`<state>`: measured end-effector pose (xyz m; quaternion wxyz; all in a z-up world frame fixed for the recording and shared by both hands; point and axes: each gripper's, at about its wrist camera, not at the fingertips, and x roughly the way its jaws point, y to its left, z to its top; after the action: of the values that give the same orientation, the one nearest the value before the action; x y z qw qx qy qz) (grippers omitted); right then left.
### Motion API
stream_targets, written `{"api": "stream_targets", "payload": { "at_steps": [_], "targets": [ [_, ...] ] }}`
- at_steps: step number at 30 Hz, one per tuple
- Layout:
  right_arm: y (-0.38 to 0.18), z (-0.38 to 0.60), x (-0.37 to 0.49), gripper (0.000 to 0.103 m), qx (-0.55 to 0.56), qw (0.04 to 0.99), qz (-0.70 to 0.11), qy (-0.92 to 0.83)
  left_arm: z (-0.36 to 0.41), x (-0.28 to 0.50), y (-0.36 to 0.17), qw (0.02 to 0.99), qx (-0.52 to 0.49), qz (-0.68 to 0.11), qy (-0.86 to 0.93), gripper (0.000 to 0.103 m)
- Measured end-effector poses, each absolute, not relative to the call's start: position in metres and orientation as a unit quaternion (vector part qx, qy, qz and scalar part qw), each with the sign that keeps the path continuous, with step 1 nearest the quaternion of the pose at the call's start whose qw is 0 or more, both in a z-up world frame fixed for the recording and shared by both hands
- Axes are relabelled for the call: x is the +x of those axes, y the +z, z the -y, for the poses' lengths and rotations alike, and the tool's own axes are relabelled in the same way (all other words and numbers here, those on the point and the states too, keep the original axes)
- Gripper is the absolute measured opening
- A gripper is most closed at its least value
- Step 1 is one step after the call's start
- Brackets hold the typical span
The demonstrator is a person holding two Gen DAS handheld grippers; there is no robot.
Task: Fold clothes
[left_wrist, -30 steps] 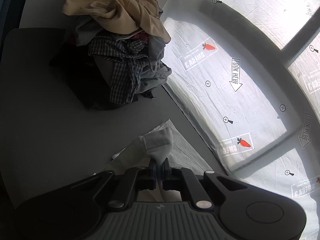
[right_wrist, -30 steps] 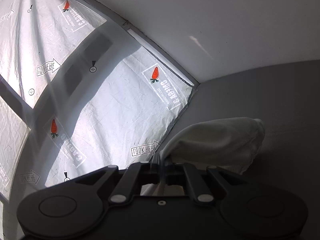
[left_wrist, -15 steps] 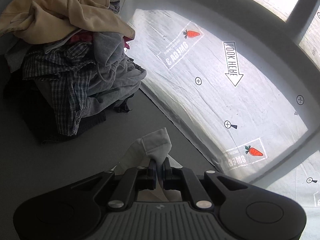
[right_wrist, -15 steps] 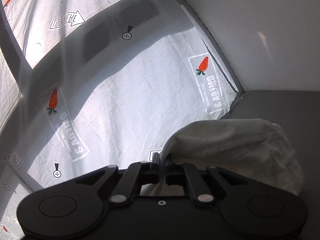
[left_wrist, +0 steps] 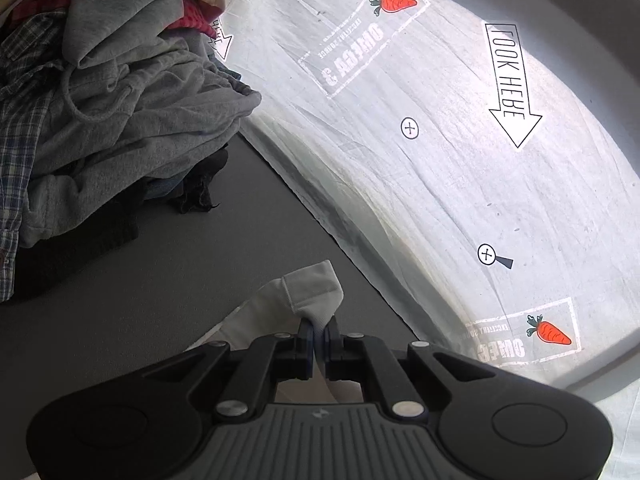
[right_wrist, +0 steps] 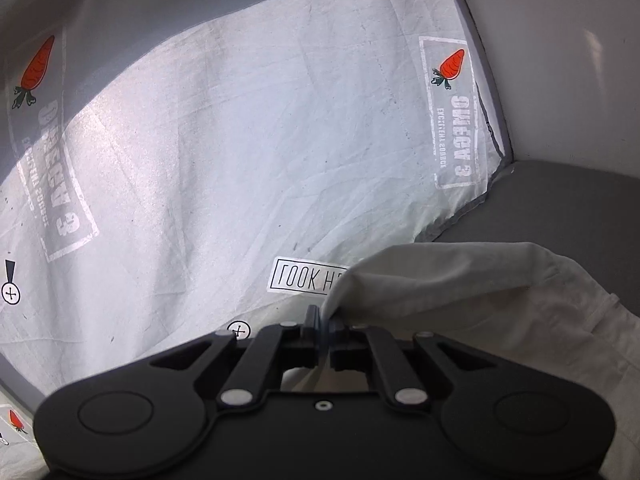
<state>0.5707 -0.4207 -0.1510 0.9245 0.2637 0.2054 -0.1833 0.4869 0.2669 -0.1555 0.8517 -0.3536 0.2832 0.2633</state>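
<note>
Both tools, L (left_wrist: 319,330) & R (right_wrist: 325,326), jaws clamped tight, angled downward.

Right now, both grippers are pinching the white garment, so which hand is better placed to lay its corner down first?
Left, probably. The left gripper holds the white garment low over bare grey table; the right gripper carries its fold against the printed sheet.

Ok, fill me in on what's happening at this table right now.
A person is folding laundry with two handheld grippers. The left gripper and the right gripper are each shut on an edge of the same white garment, carried just over the grey table. A pile of unfolded clothes waits beside a printed white sheet.
</note>
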Motion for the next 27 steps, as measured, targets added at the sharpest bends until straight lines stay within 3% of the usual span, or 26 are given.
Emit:
{"api": "stream_targets", "payload": {
  "at_steps": [5, 6, 9, 10, 15, 19, 22, 27],
  "targets": [
    [-0.192, 0.413, 0.619, 0.008, 0.246, 0.902, -0.300, -0.190, -0.271, 0.533, -0.205, 0.840, -0.330, -0.334, 0.273, 0.013],
    [-0.193, 0.412, 0.617, 0.013, 0.253, 0.899, -0.303, -0.188, -0.269, 0.532, -0.208, 0.840, -0.326, -0.336, 0.275, 0.013],
    [-0.187, 0.404, 0.598, 0.056, 0.244, 0.910, -0.283, -0.180, -0.259, 0.517, -0.206, 0.856, -0.309, -0.316, 0.270, 0.029],
    [-0.184, 0.400, 0.589, 0.058, 0.224, 0.916, -0.280, -0.178, -0.257, 0.510, -0.204, 0.860, -0.304, -0.309, 0.269, 0.039],
    [-0.182, 0.381, 0.553, 0.054, 0.142, 0.928, -0.309, -0.153, -0.239, 0.473, -0.202, 0.873, -0.271, -0.319, 0.250, 0.040],
    [-0.197, 0.359, 0.538, 0.028, 0.117, 0.924, -0.351, -0.099, -0.198, 0.466, -0.221, 0.881, -0.219, -0.381, 0.176, 0.038],
    [-0.209, 0.340, 0.545, 0.028, 0.093, 0.917, -0.377, -0.089, -0.155, 0.475, -0.242, 0.885, -0.157, -0.422, 0.119, 0.031],
    [-0.213, 0.317, 0.581, 0.029, 0.013, 0.915, -0.400, -0.057, -0.118, 0.509, -0.252, 0.903, -0.107, -0.412, 0.050, 0.031]
  ]
}}
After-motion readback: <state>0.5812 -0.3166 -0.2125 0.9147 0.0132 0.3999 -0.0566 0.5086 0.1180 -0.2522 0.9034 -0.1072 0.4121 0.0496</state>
